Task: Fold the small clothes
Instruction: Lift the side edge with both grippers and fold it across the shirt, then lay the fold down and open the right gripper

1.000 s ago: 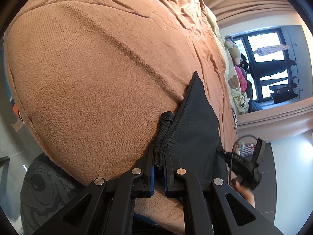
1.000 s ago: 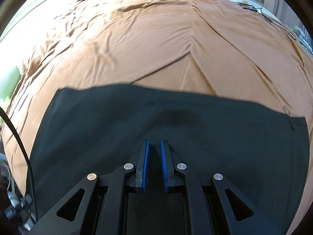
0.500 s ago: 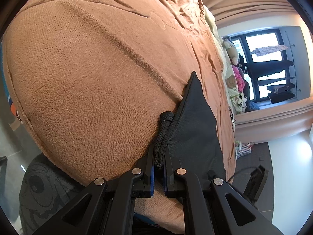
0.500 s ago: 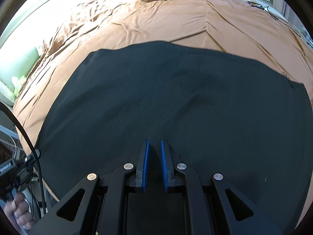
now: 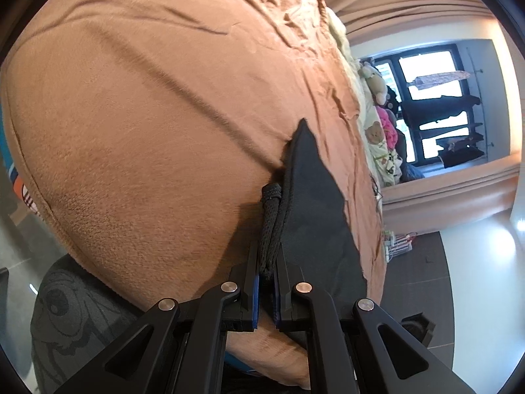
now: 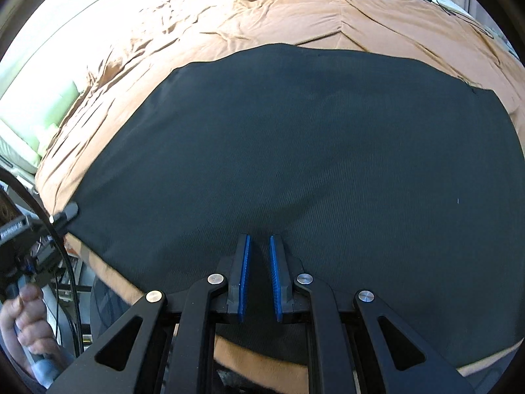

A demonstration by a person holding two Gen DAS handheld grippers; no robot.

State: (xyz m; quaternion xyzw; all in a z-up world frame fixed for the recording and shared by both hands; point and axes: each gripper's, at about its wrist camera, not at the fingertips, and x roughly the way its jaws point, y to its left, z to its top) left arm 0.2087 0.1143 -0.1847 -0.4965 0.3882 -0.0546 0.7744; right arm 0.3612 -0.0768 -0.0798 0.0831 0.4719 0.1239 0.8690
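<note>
Garment [image 6: 295, 164] edge clamped in left tongs [image 5: 266, 282].

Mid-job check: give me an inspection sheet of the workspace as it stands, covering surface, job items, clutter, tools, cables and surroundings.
Surface: brown blanket on a bed, wrinkled.
Job's things: dark garment spread flat on the blanket; its drawstring cord runs between the left fingers.
Clutter: stuffed toys at the far edge.
Tools: left tool shut on the cord; right tool over the garment, jaws apart, nothing between them.
Cables: black cable by the left hand.
Surroundings: window, curtains, dark floor.
</note>
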